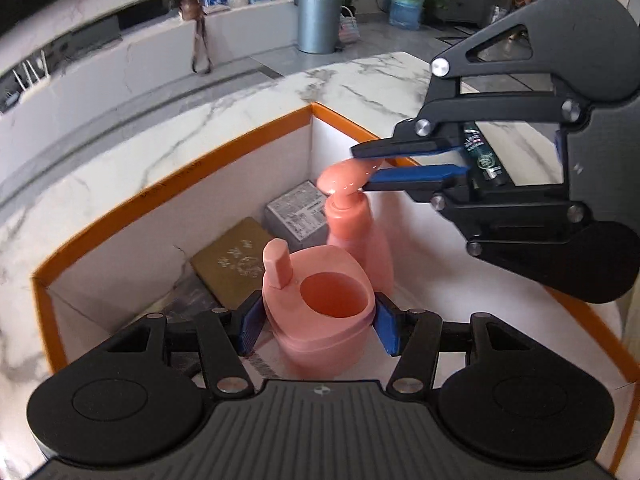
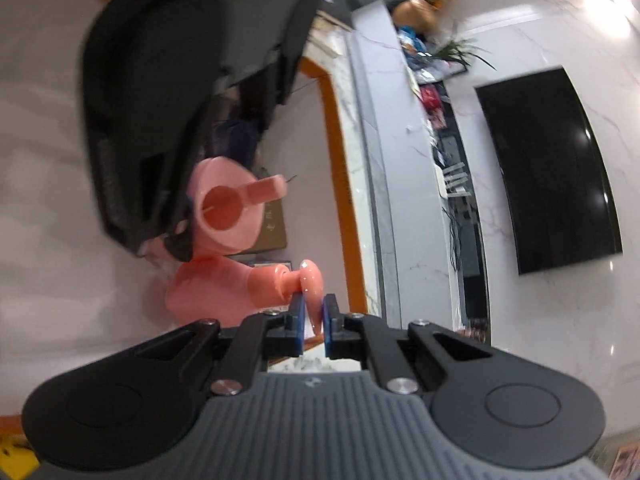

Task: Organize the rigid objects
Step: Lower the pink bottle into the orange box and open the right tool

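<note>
Left hand-held gripper [image 1: 318, 326]: pink plastic cup [image 1: 320, 312] clasped inside orange-rimmed white box [image 1: 168, 184]. Right hand-held gripper [image 2: 313, 318]: clenched on pink pump bottle [image 2: 224, 292] nozzle, beside cup.

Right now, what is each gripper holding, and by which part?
Left gripper clamps the pink cup by its sides. Right gripper pinches the pink pump bottle by its pump head.

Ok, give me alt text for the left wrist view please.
The left tool grips a pink container inside an orange-rimmed white box; the right tool pinches a pink pump bottle by its head. Two flat boxes lie behind.
</note>
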Demonstrator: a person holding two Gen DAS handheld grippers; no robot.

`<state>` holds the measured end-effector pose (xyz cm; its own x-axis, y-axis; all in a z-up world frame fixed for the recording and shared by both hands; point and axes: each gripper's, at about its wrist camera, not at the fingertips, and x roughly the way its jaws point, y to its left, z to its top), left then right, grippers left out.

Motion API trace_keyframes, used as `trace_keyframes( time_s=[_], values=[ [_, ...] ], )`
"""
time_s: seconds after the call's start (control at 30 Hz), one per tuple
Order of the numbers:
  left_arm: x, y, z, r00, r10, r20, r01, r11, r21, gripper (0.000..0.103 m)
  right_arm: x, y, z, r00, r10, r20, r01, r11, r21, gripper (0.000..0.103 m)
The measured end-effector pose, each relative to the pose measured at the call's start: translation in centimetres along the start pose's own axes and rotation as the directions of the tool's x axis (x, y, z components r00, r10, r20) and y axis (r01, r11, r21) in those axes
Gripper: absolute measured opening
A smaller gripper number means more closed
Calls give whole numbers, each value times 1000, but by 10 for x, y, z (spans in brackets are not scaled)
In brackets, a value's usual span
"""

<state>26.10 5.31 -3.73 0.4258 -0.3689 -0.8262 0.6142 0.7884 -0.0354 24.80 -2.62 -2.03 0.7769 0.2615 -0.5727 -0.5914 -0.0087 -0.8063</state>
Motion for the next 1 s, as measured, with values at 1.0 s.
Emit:
trace_keyframes(
  time_s=[1.0],
  values=[
    [8, 10, 3, 991, 130, -29, -129, 884, -450, 63, -39, -18, -17, 964, 267, 8, -265, 954, 137, 15]
  ],
)
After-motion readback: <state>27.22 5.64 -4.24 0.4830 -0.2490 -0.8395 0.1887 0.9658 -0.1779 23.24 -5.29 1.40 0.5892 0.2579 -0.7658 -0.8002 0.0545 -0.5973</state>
